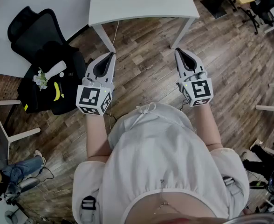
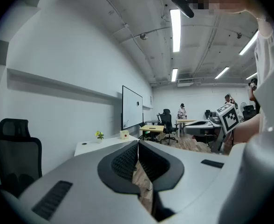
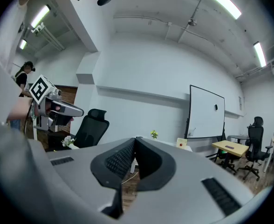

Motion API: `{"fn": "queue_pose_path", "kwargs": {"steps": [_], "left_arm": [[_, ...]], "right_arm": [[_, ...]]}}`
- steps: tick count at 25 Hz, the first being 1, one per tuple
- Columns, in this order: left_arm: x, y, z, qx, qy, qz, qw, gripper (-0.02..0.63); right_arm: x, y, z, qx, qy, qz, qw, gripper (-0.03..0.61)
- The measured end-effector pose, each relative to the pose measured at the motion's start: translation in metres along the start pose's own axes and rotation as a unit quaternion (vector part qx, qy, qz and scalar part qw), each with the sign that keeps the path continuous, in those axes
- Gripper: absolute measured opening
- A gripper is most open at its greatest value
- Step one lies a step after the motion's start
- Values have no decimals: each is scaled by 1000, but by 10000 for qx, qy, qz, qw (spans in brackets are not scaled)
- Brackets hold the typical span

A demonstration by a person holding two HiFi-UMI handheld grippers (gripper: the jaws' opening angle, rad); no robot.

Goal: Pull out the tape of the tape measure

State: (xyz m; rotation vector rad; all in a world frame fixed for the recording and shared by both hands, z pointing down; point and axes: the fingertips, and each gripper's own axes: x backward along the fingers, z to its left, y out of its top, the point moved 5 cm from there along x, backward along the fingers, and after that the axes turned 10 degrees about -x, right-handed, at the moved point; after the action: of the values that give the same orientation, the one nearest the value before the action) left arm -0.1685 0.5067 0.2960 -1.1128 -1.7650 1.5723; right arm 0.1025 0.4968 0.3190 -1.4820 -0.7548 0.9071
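Note:
No tape measure shows in any view. In the head view my left gripper point(image 1: 112, 55) and right gripper point(image 1: 177, 51) are held side by side at waist height above the wooden floor, both pointing toward the white table point(image 1: 141, 6). Both are shut, their ribbed pads meeting at the tips, and nothing is between them. The left gripper view looks along its shut jaws point(image 2: 138, 143) into the room, with the right gripper's marker cube point(image 2: 228, 117) at the right. The right gripper view shows its shut jaws point(image 3: 135, 139) and the left gripper point(image 3: 51, 104) at the left.
A black office chair point(image 1: 39, 36) stands to the left, beside a black bag point(image 1: 53, 85) holding a banana point(image 1: 57, 91) and white flowers point(image 1: 41, 80). A small flower pot point(image 2: 99, 135) and a cup sit on the white table. A whiteboard point(image 2: 132, 107) and desks with people lie farther off.

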Motion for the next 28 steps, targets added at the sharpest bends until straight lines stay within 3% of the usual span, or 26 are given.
{"fn": "queue_pose_path", "kwargs": {"steps": [9, 15, 16, 17, 18, 19, 20, 22, 28], "left_arm": [[0, -8, 10, 0, -80, 19, 10000, 21], [1, -22, 19, 17, -48, 16, 10000, 23], [2, -26, 21, -11, -28, 22, 10000, 23], [1, -29, 25, -24, 14, 27, 10000, 28], [0, -33, 30, -3, 84, 27, 10000, 96], [-2, -36, 35, 56, 170, 20, 9998, 235], [-3, -39, 40, 133, 274, 7, 9995, 321], [-6, -41, 51, 249, 521, -35, 9983, 337], [-37, -42, 78, 124, 856, 80, 9962, 339]], "right_arm": [[-7, -3, 8, -75, -94, 45, 9999, 0], [-16, -13, 9, -416, -303, 0, 9987, 5], [-19, -15, 9, -443, -321, -28, 9985, 23], [-23, -15, 9, -461, -304, -36, 9985, 90], [-27, -17, 9, -467, -274, -5, 9985, 162], [-33, -18, 8, -452, -261, 57, 9986, 242], [-38, -20, 6, -418, -273, 119, 9987, 308], [-47, -22, -1, -366, -315, 183, 9987, 360], [-90, -25, -31, -425, -158, 178, 9988, 367]]}}
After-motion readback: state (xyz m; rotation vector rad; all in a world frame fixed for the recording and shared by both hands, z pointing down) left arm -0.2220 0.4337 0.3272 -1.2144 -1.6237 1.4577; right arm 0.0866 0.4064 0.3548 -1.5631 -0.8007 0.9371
